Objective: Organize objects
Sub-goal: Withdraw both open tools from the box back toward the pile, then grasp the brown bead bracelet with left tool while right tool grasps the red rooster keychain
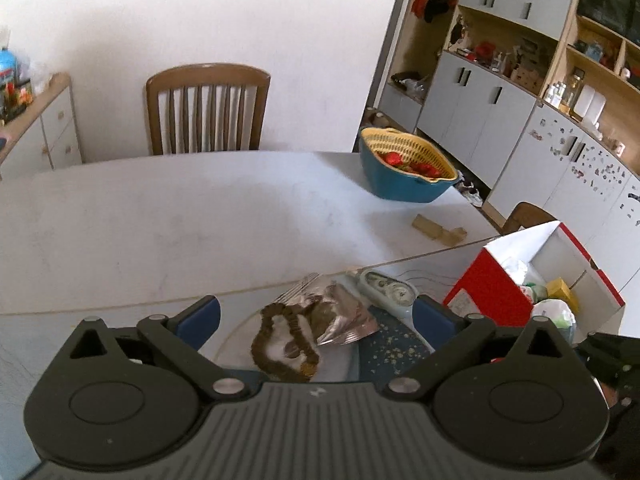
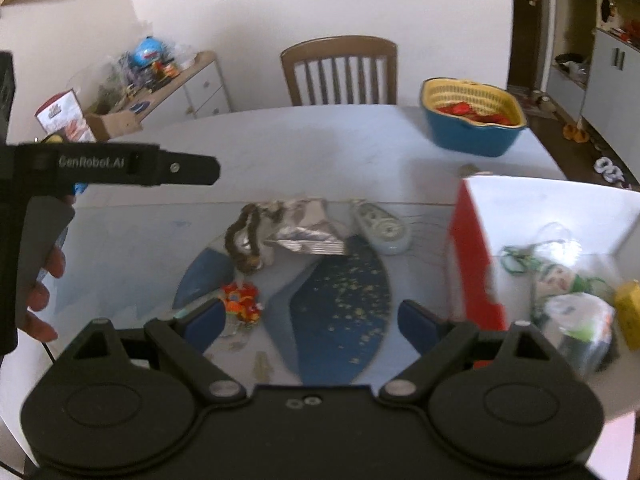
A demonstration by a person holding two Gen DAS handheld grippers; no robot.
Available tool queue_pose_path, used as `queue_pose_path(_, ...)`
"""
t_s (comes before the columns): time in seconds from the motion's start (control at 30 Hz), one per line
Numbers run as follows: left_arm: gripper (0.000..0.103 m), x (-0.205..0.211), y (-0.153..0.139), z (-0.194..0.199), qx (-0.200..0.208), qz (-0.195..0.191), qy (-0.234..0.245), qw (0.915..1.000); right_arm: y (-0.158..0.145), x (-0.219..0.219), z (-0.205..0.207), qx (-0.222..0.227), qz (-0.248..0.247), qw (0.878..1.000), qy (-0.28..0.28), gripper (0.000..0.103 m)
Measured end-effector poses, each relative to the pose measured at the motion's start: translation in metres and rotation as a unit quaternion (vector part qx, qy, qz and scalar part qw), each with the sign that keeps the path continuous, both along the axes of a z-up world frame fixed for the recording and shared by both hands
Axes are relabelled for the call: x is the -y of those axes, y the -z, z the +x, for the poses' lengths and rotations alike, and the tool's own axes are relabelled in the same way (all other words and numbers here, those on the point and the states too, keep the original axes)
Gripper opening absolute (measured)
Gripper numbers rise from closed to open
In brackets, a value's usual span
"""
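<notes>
Right gripper [image 2: 308, 326] open above a cluttered surface [image 2: 280, 148]

An orange toy [image 2: 242, 304] lies just beside its left finger; ahead sit a brown bead string [image 2: 240, 240], crumpled foil bag [image 2: 308, 232] and pale case [image 2: 380, 228]; a red-and-white box [image 2: 476, 248] stands right.

Wooden chair [image 1: 206, 108] sits tucked in at the far side of the bench [image 1: 160, 220], plain white wall [image 1: 200, 12] behind it. Grey-door shelving unit [image 1: 516, 80] on the right, low sideboard [image 1: 44, 128] left, both pretty cluttered.

My left gripper [image 1: 316, 316] is matt black plastic; the foil packet [image 1: 344, 314] is crinkled and shiny; the table [image 1: 160, 232] looks smooth; the red box [image 1: 492, 292] is cardboard.
</notes>
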State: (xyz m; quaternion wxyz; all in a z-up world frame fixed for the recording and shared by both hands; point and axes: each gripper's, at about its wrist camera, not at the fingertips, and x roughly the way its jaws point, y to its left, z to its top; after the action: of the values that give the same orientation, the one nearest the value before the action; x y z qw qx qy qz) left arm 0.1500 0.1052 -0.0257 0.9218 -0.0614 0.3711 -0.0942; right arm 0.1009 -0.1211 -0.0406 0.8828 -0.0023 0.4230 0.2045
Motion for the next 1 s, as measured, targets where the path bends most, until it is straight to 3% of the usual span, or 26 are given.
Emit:
queue_pose_path(0.37, 0.103, -0.019, 0.033, 0.021, -0.012, 0.027, 0.005, 0.9996, 0.033, -0.056, 0.018, -0.013, -0.028, 0.998, -0.051, 0.085)
queue_pose_path(0.67, 0.103, -0.014, 0.067, 0.036, -0.037, 0.047, 0.027, 0.9979, 0.066, -0.086, 0.036, -0.048, -0.044, 0.996, -0.060, 0.074)
queue_pose_path(1.0, 0.102, -0.018, 0.087, 0.050, -0.039, 0.030, 0.042, 0.9979, 0.079, -0.104, 0.042, -0.056, -0.061, 0.994, -0.075, 0.065)
